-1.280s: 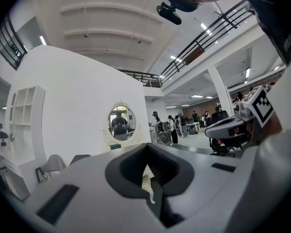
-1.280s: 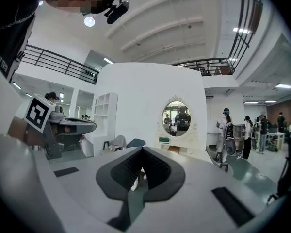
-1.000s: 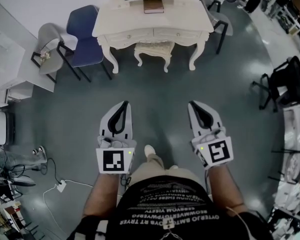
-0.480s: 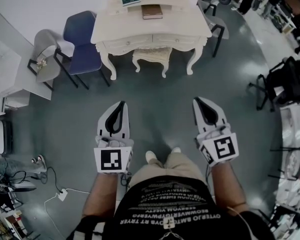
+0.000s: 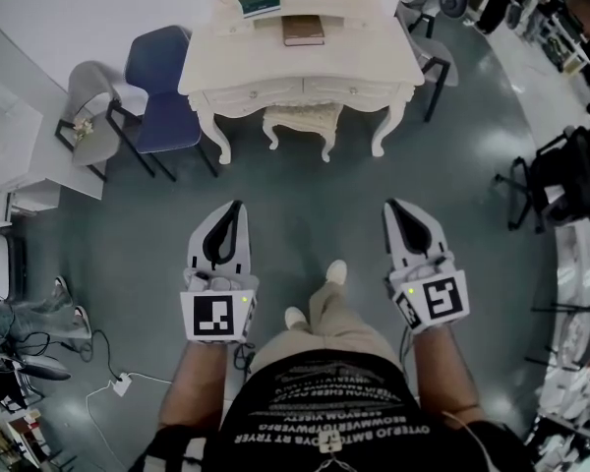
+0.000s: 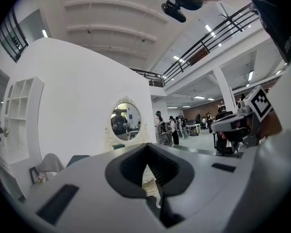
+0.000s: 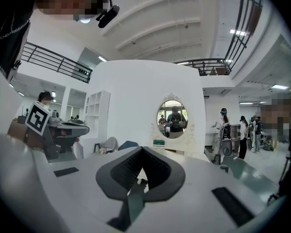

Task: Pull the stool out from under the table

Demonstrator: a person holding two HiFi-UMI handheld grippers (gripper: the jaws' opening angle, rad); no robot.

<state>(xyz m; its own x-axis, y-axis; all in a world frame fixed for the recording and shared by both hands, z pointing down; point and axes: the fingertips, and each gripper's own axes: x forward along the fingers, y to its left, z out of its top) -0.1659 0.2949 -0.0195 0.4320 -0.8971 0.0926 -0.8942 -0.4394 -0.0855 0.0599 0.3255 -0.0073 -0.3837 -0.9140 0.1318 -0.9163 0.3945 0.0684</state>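
As tucked between the front legs of the white dressing table (image 5: 300, 62), under its front edge, w/ only the seat's front part and two legs showing in head view: cream stool (image 5: 300, 124), not yet pulled out, well apart from both grippers. Left gripper (image 5: 237, 207) and right gripper (image 5: 392, 206): jaws fully together, nothing between them, pointing roughly level toward the table over grey floor (image 5: 305, 195).

Step in hand, prob. the approach. To do it well: walk straight in, centre on the stool, spread both jaws before reaching, drop to seat-rim height, take the rim or front legs evenly left & right, then draw straight back to avoid snagging the table legs. Mind the blue chair (image 5: 162, 77) near the table's left front corner.

Hidden: stool's back half & rear legs, under the tabletop. Barely visible in both gripper views: only pale slivers of furniture past the closed tips. Drawer fronts too small to read.
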